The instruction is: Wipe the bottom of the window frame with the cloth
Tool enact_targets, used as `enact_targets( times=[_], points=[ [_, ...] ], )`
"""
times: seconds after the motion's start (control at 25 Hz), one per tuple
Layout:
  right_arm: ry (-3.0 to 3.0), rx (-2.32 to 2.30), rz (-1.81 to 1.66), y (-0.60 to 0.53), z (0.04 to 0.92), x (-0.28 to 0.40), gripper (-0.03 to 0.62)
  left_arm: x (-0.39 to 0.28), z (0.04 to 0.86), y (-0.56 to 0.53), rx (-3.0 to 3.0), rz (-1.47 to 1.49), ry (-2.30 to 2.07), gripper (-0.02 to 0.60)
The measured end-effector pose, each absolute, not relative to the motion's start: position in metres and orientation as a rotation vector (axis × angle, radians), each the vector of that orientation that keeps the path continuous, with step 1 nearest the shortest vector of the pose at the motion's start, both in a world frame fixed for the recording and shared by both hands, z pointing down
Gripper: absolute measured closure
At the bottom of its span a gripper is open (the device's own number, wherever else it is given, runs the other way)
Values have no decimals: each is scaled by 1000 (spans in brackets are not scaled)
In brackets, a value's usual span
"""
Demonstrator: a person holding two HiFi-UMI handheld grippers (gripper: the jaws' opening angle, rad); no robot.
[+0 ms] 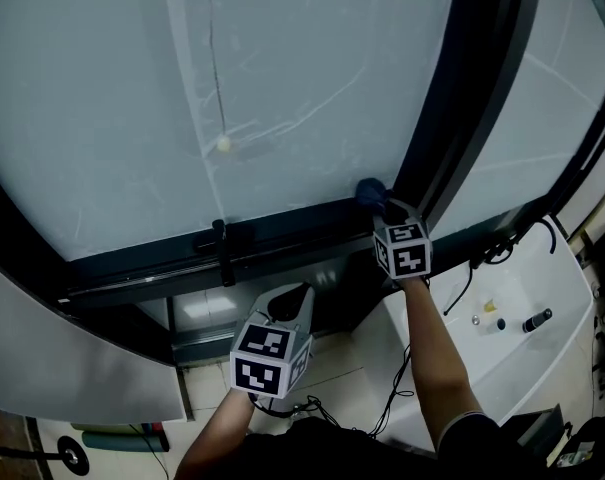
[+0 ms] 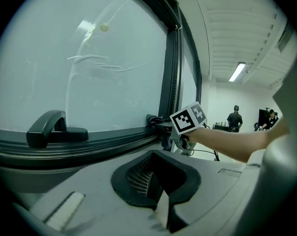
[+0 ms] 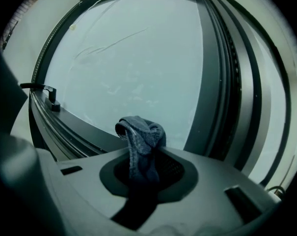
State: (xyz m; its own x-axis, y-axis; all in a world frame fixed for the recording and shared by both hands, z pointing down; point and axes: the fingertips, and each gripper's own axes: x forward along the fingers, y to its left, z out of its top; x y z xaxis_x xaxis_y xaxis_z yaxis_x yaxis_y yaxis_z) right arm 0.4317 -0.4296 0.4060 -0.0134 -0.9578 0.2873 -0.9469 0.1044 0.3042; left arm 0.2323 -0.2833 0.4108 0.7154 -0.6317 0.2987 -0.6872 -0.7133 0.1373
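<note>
Two grippers in head view. Right gripper (image 1: 384, 208), right of centre: jaws clamped on bunched blue cloth (image 3: 141, 136), which pokes up past jaw tips. Cloth sits at bottom rail of window frame (image 1: 282, 230), by corner with dark upright mullion (image 1: 462, 98); contact unclear. Left gripper (image 1: 300, 296), lower centre: jaws together, nothing between, below rail and apart from it. Black window handle (image 1: 220, 246) on rail, left of centre. Frosted pane (image 1: 232, 78) above

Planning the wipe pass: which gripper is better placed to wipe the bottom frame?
Right: the right gripper is shut on the cloth by the bottom frame; the left gripper holds nothing, lower down.
</note>
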Motion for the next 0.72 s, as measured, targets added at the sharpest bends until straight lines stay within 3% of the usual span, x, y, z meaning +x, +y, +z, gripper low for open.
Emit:
enact_targets(
  times=[0.72],
  points=[
    [-2061, 1785, 7, -424, 410, 286, 526, 120, 419, -272, 2633, 343, -1147, 574]
  ],
)
